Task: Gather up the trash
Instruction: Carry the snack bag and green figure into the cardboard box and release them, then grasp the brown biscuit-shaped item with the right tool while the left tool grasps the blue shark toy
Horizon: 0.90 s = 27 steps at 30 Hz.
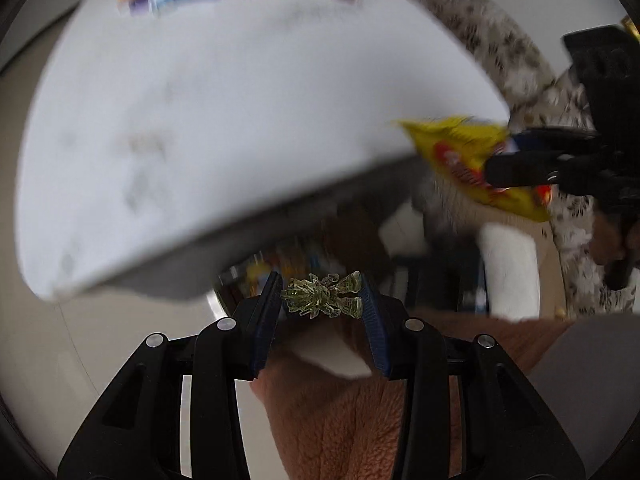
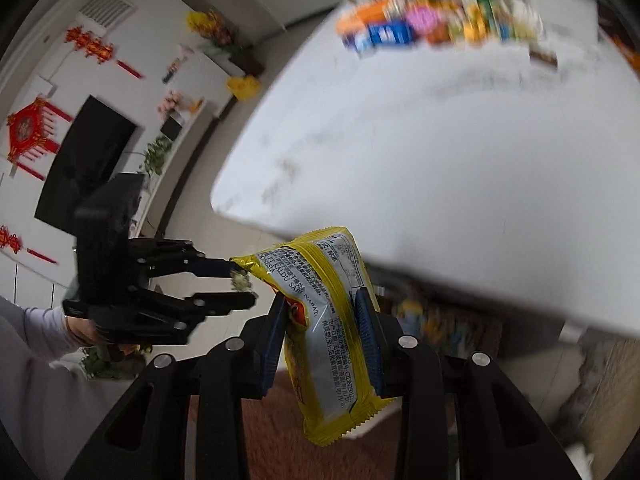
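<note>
1. Left gripper: jaws clamped on a small crumpled greenish wrapper, pinched crosswise between the blue pads. It is carried past the table's near edge.
2. Right gripper: jaws closed on a yellow noodle packet, long axis running 12 to 6 o'clock, its lower end hanging free below the pads.
3. Relation: in the left wrist view the packet lies at 2 o'clock from the left gripper; in the right wrist view the left gripper sits at 9 o'clock, just beside the packet's top corner.
4. Surface: white marbled table, with more bright packets at its far edge, 12 o'clock.
5. A receptacle below the table edge appears likely; blur prevents confirmation. Both loads look ready for dropping.
6. Room: brown rug underfoot; wall-mounted television and red decorations at 9 to 10 o'clock.
</note>
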Motion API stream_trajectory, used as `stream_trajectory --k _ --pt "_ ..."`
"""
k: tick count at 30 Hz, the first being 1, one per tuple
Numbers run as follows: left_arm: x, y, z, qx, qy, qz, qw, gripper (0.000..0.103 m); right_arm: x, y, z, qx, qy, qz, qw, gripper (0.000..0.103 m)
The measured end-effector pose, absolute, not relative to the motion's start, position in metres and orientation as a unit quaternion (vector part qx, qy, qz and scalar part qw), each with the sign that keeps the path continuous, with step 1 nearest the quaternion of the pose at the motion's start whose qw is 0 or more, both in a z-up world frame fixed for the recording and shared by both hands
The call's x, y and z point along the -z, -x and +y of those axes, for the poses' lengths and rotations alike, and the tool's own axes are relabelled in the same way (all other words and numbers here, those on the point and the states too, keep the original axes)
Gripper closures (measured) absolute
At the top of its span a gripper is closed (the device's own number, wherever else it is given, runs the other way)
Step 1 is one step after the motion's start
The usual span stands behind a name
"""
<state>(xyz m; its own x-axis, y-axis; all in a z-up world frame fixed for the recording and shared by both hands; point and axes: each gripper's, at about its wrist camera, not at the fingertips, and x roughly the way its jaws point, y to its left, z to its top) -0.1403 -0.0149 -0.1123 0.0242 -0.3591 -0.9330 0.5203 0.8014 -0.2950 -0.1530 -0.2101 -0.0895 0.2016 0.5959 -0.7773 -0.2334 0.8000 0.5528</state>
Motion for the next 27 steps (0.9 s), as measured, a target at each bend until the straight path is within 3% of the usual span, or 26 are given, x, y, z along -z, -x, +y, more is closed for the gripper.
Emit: stream_trajectory --k 4,11,12,13,14,15,17,21,23,27 --pt "0.174 0.147 -0.012 0.281 -0.051 0.663 0.692 0.064 0.132 0.173 -0.212 -0.245 -0.17 0.6 0.742 0.068" --pt "0.297 0.148 -0.018 0.201 -0.033 0.689 0.696 0.063 0.264 0.184 -0.209 -0.178 -0.143 0.653 0.722 0.066" --pt "0.321 0.147 -0.019 0.176 -0.032 0.694 0.698 0.053 0.281 0.183 -0.207 -0.167 -0.132 0.661 0.72 0.062" --pt "0.34 0.147 -0.02 0.16 -0.028 0.702 0.693 0.042 0.305 0.179 -0.207 -0.15 -0.125 0.669 0.717 0.04" --pt "0.367 0.145 -0.022 0.141 -0.02 0.717 0.683 0.019 0.326 0.175 -0.207 -0.135 -0.119 0.677 0.714 0.018" --pt "0.383 0.145 -0.023 0.131 -0.025 0.728 0.673 0.018 0.34 0.174 -0.206 -0.122 -0.108 0.682 0.713 0.017" --pt "0.418 0.149 -0.027 0.116 -0.043 0.758 0.641 0.018 0.379 0.171 -0.205 -0.106 -0.093 0.717 0.683 0.031" --pt "0.461 0.153 -0.025 0.091 -0.079 0.8 0.587 0.018 0.402 0.171 -0.21 -0.075 -0.096 0.738 0.664 0.029" --pt "0.458 0.153 -0.021 0.085 -0.071 0.801 0.588 0.018 0.397 0.171 -0.21 -0.069 -0.102 0.735 0.667 0.022" --pt "0.448 0.149 -0.013 0.073 -0.051 0.8 0.593 0.018 0.392 0.174 -0.205 -0.075 -0.096 0.736 0.667 0.021"
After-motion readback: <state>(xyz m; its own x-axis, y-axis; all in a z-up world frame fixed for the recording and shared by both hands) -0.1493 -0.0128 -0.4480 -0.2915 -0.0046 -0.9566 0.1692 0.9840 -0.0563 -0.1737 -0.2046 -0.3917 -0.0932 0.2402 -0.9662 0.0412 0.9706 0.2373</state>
